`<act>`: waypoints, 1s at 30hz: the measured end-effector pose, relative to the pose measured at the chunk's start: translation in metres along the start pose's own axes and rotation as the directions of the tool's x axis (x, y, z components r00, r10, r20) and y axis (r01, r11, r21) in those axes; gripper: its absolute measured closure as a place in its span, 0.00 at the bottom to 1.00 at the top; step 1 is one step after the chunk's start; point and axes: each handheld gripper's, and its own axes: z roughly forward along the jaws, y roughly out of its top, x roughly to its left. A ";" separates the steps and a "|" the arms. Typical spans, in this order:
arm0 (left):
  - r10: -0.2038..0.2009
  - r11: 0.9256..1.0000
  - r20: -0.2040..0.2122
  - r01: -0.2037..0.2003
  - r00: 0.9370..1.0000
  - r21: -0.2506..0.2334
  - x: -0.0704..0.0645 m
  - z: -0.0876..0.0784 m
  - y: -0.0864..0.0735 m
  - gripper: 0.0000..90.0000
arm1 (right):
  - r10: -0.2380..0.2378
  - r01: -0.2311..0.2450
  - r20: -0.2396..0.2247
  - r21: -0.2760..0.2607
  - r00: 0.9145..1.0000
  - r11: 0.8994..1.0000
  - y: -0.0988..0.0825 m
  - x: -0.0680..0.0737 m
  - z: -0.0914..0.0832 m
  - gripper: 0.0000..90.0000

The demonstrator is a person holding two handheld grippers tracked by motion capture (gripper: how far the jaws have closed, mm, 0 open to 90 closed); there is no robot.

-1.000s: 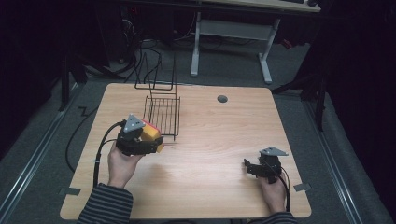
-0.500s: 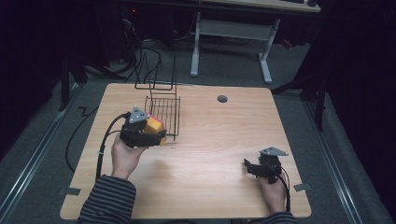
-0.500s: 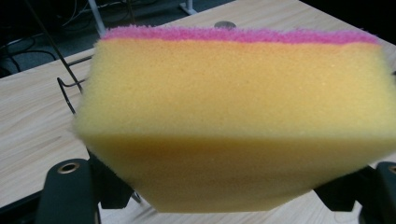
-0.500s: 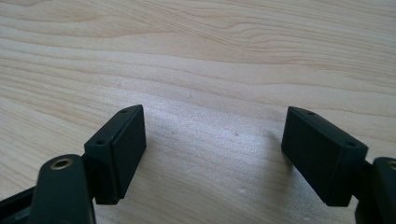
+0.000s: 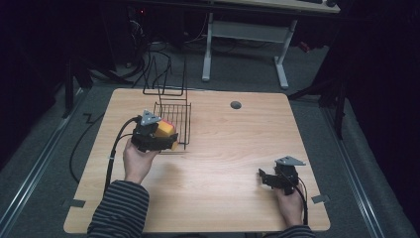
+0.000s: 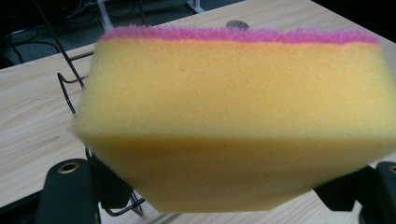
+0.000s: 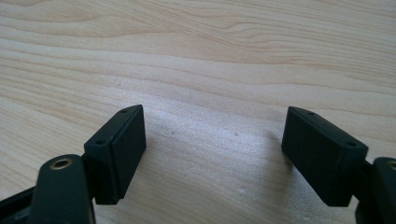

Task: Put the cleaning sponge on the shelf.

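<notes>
Left gripper view: sponge (image 6: 233,116) pinched, hiding left tongs (image 6: 224,186); right tongs (image 7: 215,154) spread.

A thick yellow sponge (image 6: 233,126) with a thin pink scouring layer along its far top edge is pinched between the jaws of the left gripper (image 5: 156,136), lifted off the desk (image 5: 228,163). It sits level, its broad yellow face toward the gripper's camera. It is held at the near left edge of a black wire basket (image 5: 173,121), which stands on the desk's far left part, with tall wire loops rising at its back.
</notes>
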 end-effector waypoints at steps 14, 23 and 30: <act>-0.004 1.000 -0.034 0.004 0.999 -0.010 0.001 0.015 0.006 0.26 | 0.001 -0.001 0.001 0.001 1.000 1.000 0.000 0.000 0.000 0.24; 0.007 1.000 -0.060 -0.007 0.998 -0.001 0.002 0.024 0.007 0.26 | 0.000 0.000 0.000 0.001 1.000 1.000 0.000 0.000 0.000 0.24; 0.003 1.000 -0.079 -0.002 0.997 0.005 0.005 0.032 0.009 0.26 | -0.001 0.001 0.000 0.001 1.000 1.000 0.000 0.000 0.000 0.24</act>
